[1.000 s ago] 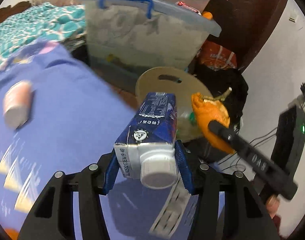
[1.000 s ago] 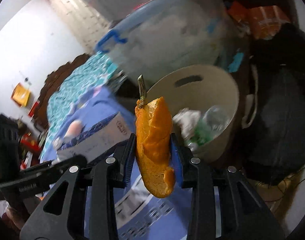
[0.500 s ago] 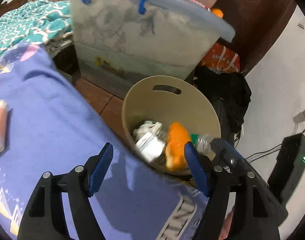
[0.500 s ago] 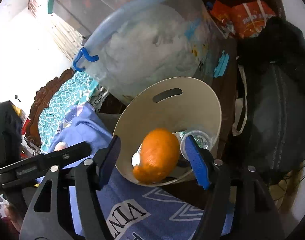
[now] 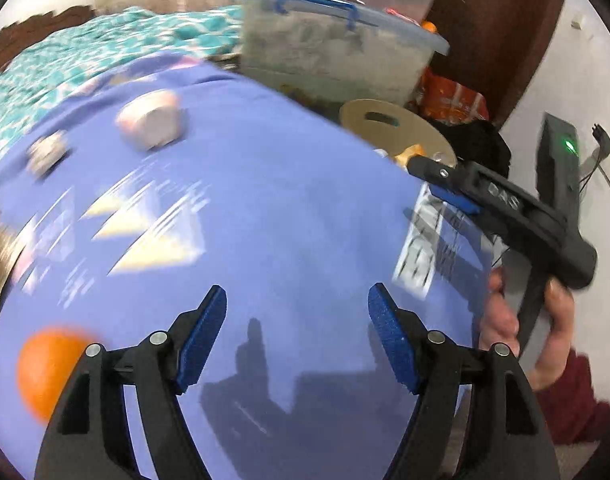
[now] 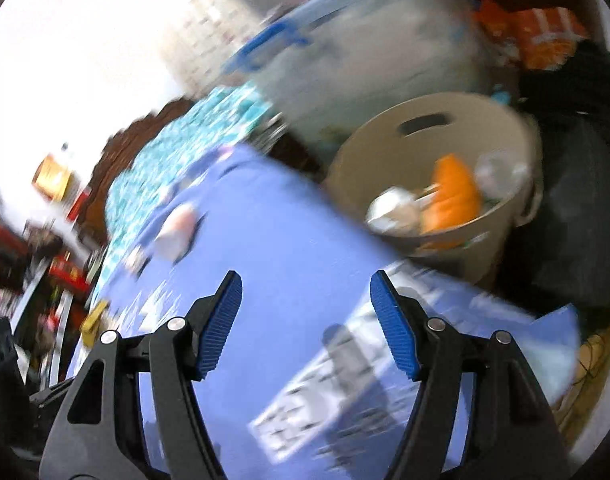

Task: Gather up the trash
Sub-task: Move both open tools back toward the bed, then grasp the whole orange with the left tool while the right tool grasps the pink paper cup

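Observation:
My left gripper (image 5: 299,336) stands open over the purple sheet (image 5: 265,208) with nothing between its blue pads. An orange piece of trash (image 5: 45,368) lies blurred on the sheet just left of it. A pink-and-white cup (image 5: 151,122) and a small blurred scrap (image 5: 47,152) lie farther back. The beige bin (image 5: 397,132) stands beyond the sheet's right edge. My right gripper (image 6: 307,320) is open and empty above the sheet, short of the bin (image 6: 445,128). An orange peel (image 6: 453,192) and other trash lie in the bin. The cup (image 6: 177,228) lies to the left.
A clear storage box with a blue handle (image 5: 333,52) stands behind the bin, an orange bag (image 5: 453,96) and a black bag (image 6: 577,200) beside it. A black device with a green light (image 5: 561,160) is at the right. A hand (image 5: 525,320) holds the right gripper (image 5: 437,184).
Both grippers opened: the milk carton left the left one and the orange peel dropped into the bin from the right one. Both then swung back over the sheet, away from the bin.

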Motion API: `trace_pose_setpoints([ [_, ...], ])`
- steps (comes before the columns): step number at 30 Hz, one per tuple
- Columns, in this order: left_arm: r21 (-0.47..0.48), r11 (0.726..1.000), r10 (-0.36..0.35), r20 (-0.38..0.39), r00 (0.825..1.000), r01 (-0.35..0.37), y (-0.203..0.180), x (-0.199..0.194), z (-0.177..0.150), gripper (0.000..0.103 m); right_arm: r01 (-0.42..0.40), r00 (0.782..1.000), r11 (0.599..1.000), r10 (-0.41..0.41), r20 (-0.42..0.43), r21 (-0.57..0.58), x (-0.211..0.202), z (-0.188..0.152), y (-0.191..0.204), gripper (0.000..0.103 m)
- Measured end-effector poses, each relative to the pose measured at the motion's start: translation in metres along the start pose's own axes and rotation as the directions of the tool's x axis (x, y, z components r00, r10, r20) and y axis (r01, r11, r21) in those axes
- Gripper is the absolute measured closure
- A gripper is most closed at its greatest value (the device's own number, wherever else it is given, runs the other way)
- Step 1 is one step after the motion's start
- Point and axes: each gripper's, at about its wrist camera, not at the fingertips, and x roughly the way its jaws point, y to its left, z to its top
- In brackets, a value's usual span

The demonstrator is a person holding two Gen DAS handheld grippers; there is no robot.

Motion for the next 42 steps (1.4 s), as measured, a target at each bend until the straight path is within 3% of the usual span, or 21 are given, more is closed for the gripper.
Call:
trace_pose_setpoints([
  [4,-0.082,0.992,0.099,0.062,0.993,-0.093,0.045,-0.044,-0.037,0.033,-0.060,0.995,0.992,0.050,-0.090,-0.113,0.016,-0.026,0.054,0.035],
  [10,-0.274,0.931,0.279,0.098,0.955,-0.243,0.115,-0.086,-0.070,0.024,-0.121,0.971,0.970,0.072,-0.226,-0.210,0.041,-0.067,0.111,0.034],
  [14,-0.331,0.909,0.292,0.076,0.953,-0.252,0.136,-0.081,-0.075,0.015,-0.130,0.963,0.959,0.063,-0.261,-0.251,0.047,-0.085,0.133,0.025],
  [20,-0.271,0.922,0.301,0.047,0.952,-0.278,0.124,-0.042,-0.061,0.009,-0.112,0.967,0.944,0.031,-0.254,-0.312,0.051,-0.089,0.143,0.021],
  [21,-0.264,0.918,0.315,0.034,0.949,-0.295,0.122,-0.035,-0.060,0.011,-0.114,0.966,0.943,0.032,-0.255,-0.313,0.052,-0.089,0.143,0.021],
  [23,-0.254,0.906,0.354,0.018,0.935,-0.338,0.123,-0.025,-0.060,0.024,-0.111,0.966,0.941,0.027,-0.256,-0.320,0.053,-0.089,0.145,0.020],
  [24,-0.254,0.910,0.349,0.038,0.936,-0.329,0.123,-0.027,-0.062,0.030,-0.111,0.966,0.940,0.026,-0.257,-0.322,0.053,-0.089,0.146,0.019],
  [25,-0.252,0.911,0.348,0.047,0.936,-0.326,0.123,-0.030,-0.063,0.052,-0.111,0.965,0.939,0.024,-0.260,-0.326,0.055,-0.088,0.147,0.019],
  [26,-0.251,0.908,0.354,0.036,0.935,-0.334,0.127,-0.030,-0.065,0.062,-0.110,0.965,0.937,0.021,-0.263,-0.331,0.057,-0.086,0.148,0.018],
  [30,-0.343,0.891,0.332,0.049,0.942,-0.297,0.154,-0.042,-0.080,0.066,-0.094,0.968,0.931,0.003,-0.250,-0.352,0.071,-0.067,0.159,0.018],
  [36,-0.402,0.878,0.316,0.080,0.945,-0.259,0.166,-0.049,-0.091,0.065,-0.018,0.993,0.914,-0.031,-0.113,-0.405,0.128,-0.010,0.199,0.009],
  [42,-0.389,0.881,0.324,0.078,0.943,-0.270,0.162,-0.047,-0.089,0.065,0.109,0.979,0.888,-0.175,-0.109,-0.448,0.216,0.029,0.232,0.008],
])
